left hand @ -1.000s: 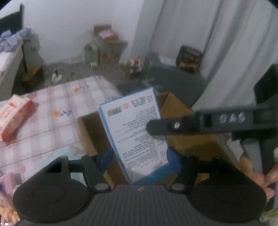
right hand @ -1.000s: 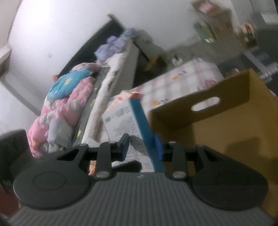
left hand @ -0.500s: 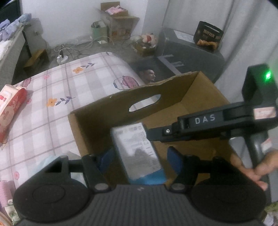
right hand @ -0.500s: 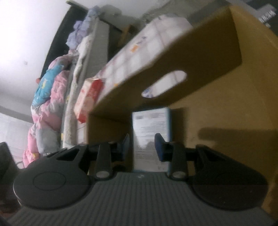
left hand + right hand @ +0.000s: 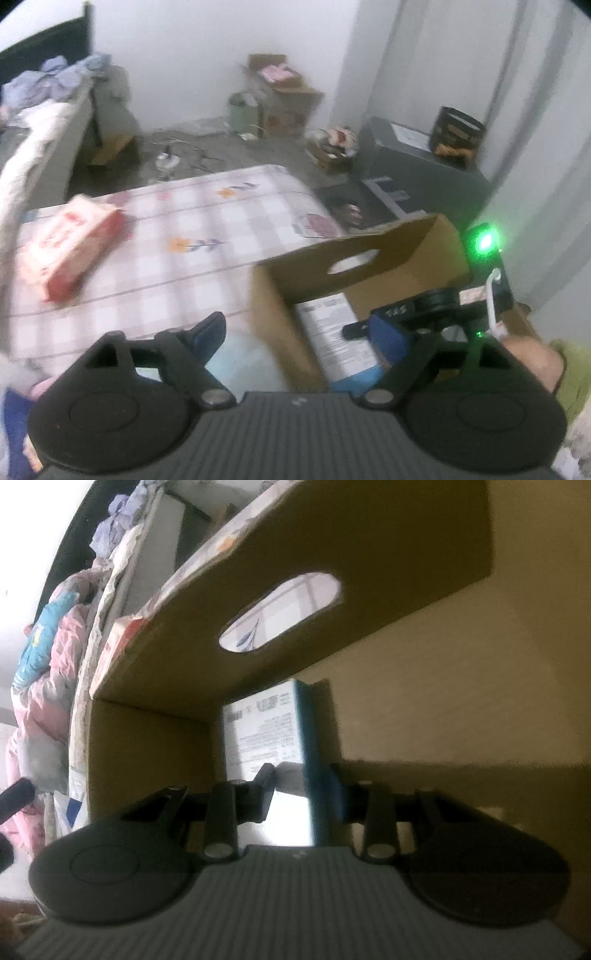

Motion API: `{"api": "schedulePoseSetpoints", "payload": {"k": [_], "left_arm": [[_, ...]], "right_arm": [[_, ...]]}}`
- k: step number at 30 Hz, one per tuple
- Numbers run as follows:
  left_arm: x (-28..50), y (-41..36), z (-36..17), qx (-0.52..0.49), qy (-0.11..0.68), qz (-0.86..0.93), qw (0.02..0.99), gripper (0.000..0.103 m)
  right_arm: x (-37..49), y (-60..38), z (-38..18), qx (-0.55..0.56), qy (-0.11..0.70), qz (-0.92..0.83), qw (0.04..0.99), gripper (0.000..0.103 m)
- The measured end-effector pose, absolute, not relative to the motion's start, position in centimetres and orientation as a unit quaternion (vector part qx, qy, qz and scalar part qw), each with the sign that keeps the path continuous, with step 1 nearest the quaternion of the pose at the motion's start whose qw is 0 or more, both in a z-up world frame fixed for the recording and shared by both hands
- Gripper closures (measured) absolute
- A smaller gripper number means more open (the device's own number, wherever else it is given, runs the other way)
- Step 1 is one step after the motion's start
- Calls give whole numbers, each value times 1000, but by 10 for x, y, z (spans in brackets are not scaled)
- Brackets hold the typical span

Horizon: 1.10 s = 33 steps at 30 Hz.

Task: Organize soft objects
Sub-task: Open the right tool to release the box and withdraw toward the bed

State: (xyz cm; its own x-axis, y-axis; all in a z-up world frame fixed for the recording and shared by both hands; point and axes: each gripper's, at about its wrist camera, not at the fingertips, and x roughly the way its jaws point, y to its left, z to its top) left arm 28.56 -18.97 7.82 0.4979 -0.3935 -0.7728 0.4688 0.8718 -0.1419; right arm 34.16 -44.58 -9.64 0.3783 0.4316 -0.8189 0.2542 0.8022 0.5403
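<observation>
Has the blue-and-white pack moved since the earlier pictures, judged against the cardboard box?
Yes. The blue-and-white pack, earlier above the cardboard box, is now down inside it, below the handle slot, gripped by the right gripper.

The tissue pack (image 5: 334, 338) stood inside the cardboard box (image 5: 391, 258), which sat right of the wrapped packet (image 5: 68, 245) on the table (image 5: 192, 236).

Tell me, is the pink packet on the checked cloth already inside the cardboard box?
No, the pink packet lies on the checked cloth, well apart from the cardboard box.
</observation>
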Motion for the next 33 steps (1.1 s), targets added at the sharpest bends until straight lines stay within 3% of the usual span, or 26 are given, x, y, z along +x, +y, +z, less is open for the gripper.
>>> {"api": "schedulePoseSetpoints", "payload": {"k": [3,17,20,33], "left_arm": [[278,-161,75,36,435,-229,870,10],[230,-42,38,-50,426,-129,894,9],[215,-21,40,-79,418,-127,896,9],[137,47,61,-64,334,-99,935,9]], "right_arm": [[353,-431,-98,301,554,65,773,74],[364,-399,-92,291,545,81,782,70],[352,-409,-72,272,527,64,802,58],[247,-382,67,197,401,118,887,52]]}}
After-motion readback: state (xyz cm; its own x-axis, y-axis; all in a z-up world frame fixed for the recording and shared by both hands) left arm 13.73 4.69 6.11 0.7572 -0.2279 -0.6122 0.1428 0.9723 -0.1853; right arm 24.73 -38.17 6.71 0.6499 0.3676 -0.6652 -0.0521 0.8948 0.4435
